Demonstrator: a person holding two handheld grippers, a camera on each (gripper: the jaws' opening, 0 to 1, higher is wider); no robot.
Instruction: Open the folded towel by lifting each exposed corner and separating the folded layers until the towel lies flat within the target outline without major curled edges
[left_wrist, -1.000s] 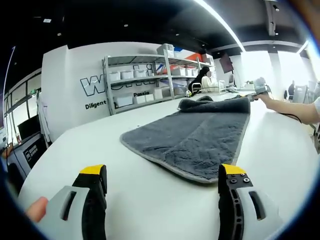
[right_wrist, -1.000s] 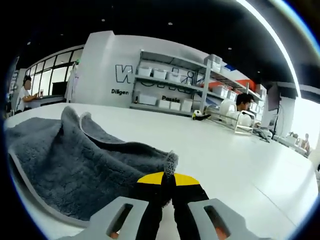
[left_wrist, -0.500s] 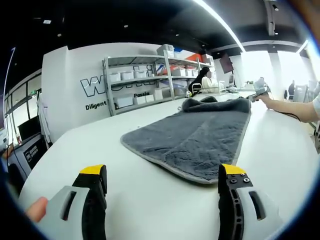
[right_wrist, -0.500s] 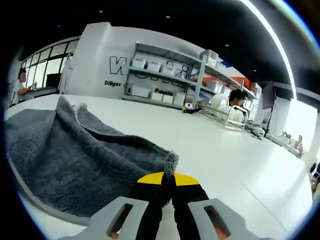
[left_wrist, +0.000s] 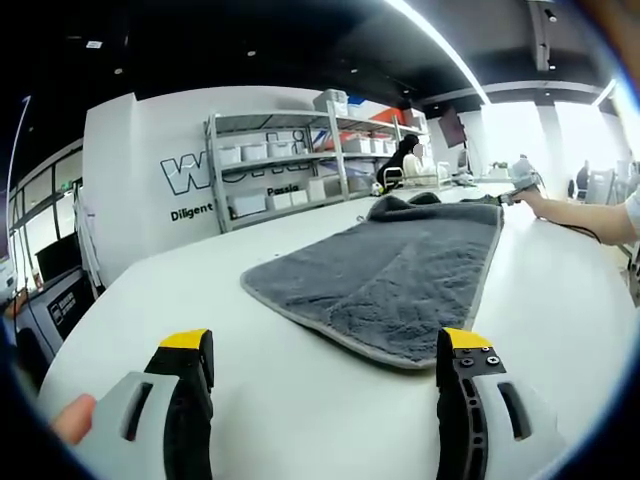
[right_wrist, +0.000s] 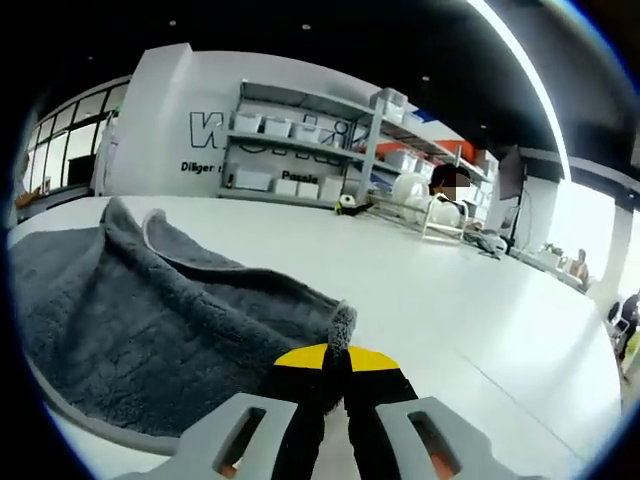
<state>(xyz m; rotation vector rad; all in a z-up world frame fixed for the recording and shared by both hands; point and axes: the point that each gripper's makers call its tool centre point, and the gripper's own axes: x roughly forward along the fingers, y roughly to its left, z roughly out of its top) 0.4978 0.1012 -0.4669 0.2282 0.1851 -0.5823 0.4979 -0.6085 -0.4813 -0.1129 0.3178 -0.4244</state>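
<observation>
A grey towel (left_wrist: 390, 275) with a pale hem lies on the white table (left_wrist: 280, 390), its far end bunched into a low ridge. My left gripper (left_wrist: 325, 372) is open near the table's front edge, short of the towel's near corner. At the far right end the right gripper (left_wrist: 520, 178), held by a hand, grips the towel's far corner. In the right gripper view the right gripper (right_wrist: 334, 362) is shut on the towel's corner (right_wrist: 341, 325), which sticks up between the yellow tips. The towel (right_wrist: 150, 310) spreads to the left with a raised fold.
Metal shelves (left_wrist: 290, 165) with white bins stand against the back wall with lettering. A person (right_wrist: 448, 195) sits at a desk with a rack beyond the table. The white table (right_wrist: 480, 320) stretches bare to the right of the towel.
The right gripper has drawn the towel's far corner outward, and the bunched ridge at the far end has flattened somewhat. My left gripper has stayed still.
</observation>
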